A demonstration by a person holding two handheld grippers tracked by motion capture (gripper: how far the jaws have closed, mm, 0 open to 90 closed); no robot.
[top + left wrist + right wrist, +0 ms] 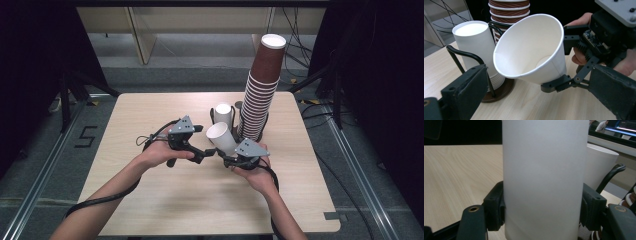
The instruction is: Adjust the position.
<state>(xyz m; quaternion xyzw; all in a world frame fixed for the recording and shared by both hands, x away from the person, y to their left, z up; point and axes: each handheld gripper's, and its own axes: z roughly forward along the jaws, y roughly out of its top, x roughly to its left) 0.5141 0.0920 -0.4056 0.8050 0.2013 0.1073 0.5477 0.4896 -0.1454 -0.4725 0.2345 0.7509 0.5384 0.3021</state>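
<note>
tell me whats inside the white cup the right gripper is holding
The white cup in the right gripper looks empty: bare walls and base. Its near inner wall is hidden by the rim.

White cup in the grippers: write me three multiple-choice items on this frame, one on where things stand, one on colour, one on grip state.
1. Where does the tall stack of cups stand?
A. At the table's far right
B. At the near left corner
C. On the floor

2. What colour are the outsides of the stacked cups?
A. Green
B. Brown
C. Blue

3. What holds the tilted white cup?
A. The left gripper
B. The right gripper
C. Nothing, it lies on the table

Answers: 1 A, the high view shows the stack toward the far right of the tabletop. 2 B, their walls are brown with white rims. 3 B, in the right gripper view both jaws press the cup's sides, while the left gripper's jaws stand apart from it.
</note>
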